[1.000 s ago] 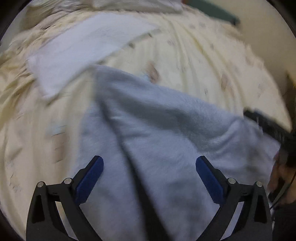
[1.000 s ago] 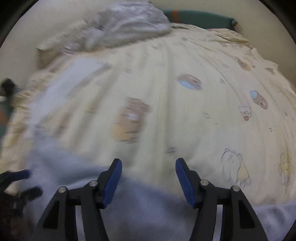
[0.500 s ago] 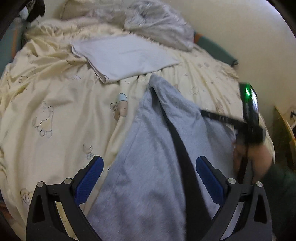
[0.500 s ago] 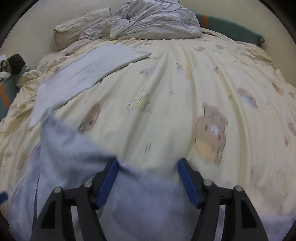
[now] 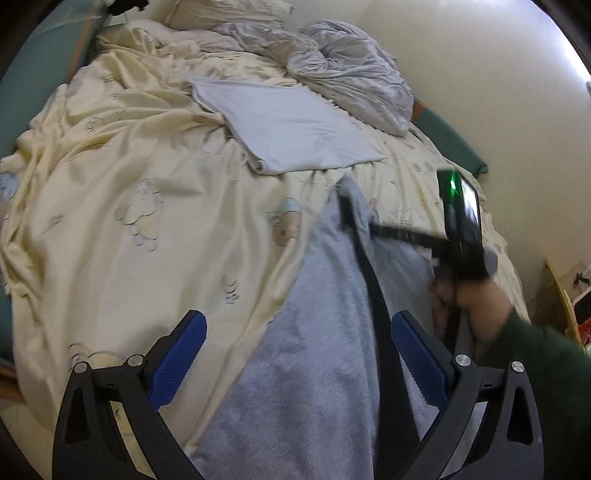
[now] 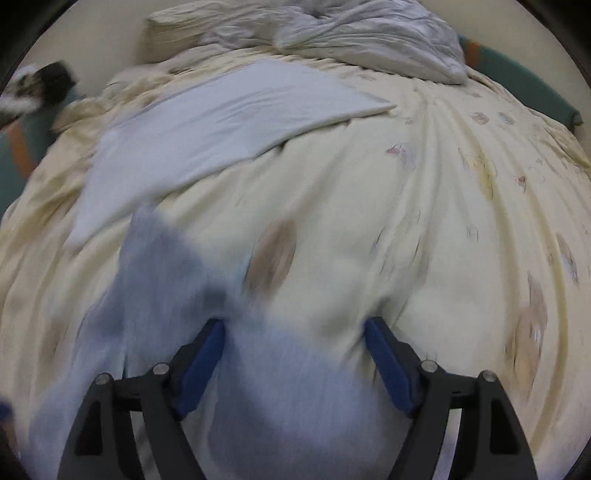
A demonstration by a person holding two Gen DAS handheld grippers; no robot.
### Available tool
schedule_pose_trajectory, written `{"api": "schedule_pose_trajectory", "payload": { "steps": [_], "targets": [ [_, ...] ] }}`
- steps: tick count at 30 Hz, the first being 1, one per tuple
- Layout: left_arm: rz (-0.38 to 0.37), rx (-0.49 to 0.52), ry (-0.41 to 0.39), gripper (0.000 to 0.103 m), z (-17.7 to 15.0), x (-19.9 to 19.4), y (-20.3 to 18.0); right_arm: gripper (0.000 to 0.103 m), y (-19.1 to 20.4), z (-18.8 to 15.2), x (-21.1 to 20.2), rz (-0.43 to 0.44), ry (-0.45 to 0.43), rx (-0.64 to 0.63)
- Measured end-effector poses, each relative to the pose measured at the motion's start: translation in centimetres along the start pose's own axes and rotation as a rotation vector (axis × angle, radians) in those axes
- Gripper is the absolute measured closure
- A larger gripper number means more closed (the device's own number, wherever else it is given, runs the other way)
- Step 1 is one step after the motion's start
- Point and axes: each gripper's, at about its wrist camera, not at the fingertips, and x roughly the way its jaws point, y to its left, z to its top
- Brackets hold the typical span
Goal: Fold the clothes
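Note:
A grey fleece garment [image 5: 325, 332] with a black stripe [image 5: 373, 295] down it lies lengthwise on the cream bedsheet [image 5: 147, 206]. My left gripper [image 5: 299, 354] hangs open above its near part, and the pads touch nothing. A hand in a dark green sleeve [image 5: 546, 376] holds my right gripper [image 5: 380, 232] over the garment's far right side. In the right wrist view the right gripper [image 6: 295, 343] has its jaws opening. The blurred grey garment [image 6: 159, 280] lies under and left of them, and nothing is pinched.
A flat folded white cloth [image 5: 288, 129] [image 6: 221, 125] lies further up the bed. A crumpled grey duvet [image 5: 343, 70] and a pillow [image 5: 229, 11] are at the head. A teal bed edge [image 5: 454, 144] runs along the wall, with furniture [image 5: 569, 306] at the right.
Both views have swung across the bed, and the folded white cloth and duvet now show fully. The right gripper's jaws have widened. The grey garment has settled flatter on the sheet.

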Motion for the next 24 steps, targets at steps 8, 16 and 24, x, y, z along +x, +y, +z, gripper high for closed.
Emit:
{"api": "schedule_pose_trajectory", "payload": {
  "steps": [8,16,24],
  "targets": [
    [0.032,0.060,0.026,0.002,-1.8,-0.5,-1.1,0.030,-4.4,-4.4,-11.3,0.054,-0.109,0.133],
    [0.302,0.391,0.177,0.002,-5.2,4.9,-6.3,0.030,-10.9,-24.1,-16.6,-0.100,0.052,0.243],
    [0.437,0.344,0.329,0.000,-5.6,2.7,-2.1,0.028,-12.5,-37.2,-24.1,-0.135,0.094,0.215]
  ]
}}
